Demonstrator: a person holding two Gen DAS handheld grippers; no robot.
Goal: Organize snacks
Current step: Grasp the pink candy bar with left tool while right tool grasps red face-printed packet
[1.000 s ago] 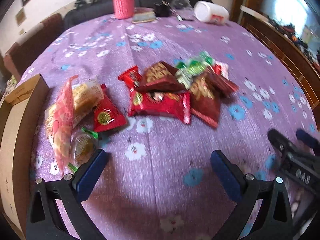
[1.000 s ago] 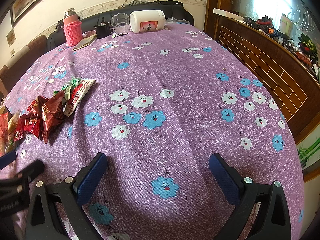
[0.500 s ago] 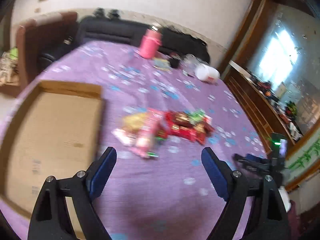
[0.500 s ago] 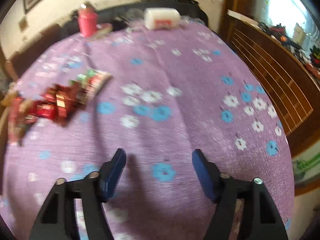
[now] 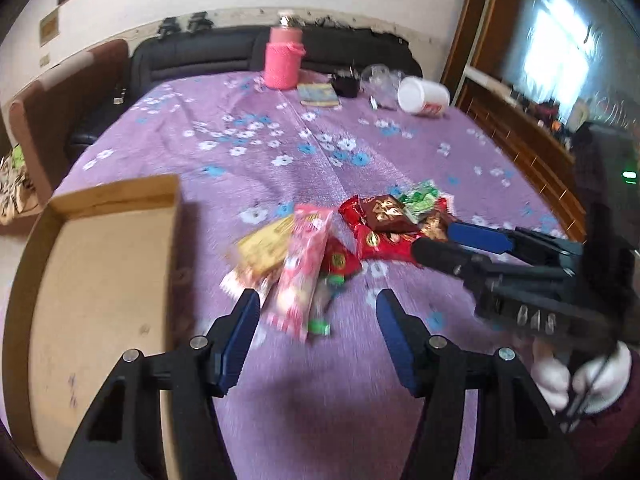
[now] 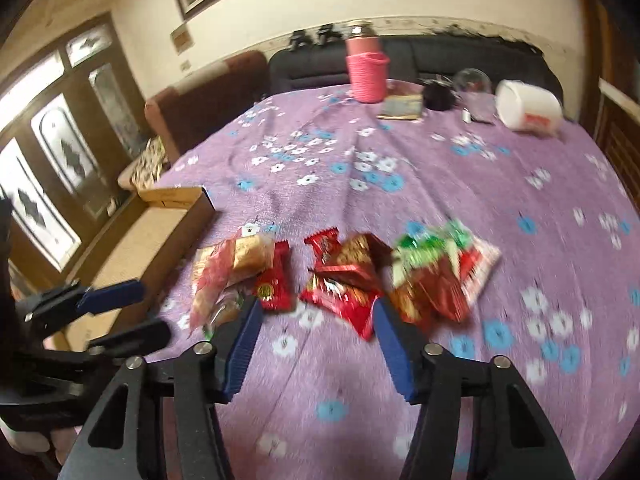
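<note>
Left wrist view: my left gripper gapes, holding nothing, above the pink packet; cardboard box sits left.
Right wrist view: my right gripper is spread, unladen, before the red snacks on the purple cloth.

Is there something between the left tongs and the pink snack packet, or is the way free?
Nothing visible stands between them. The left tongs are open right before the pink snack packet, with only purple tablecloth near.
</note>
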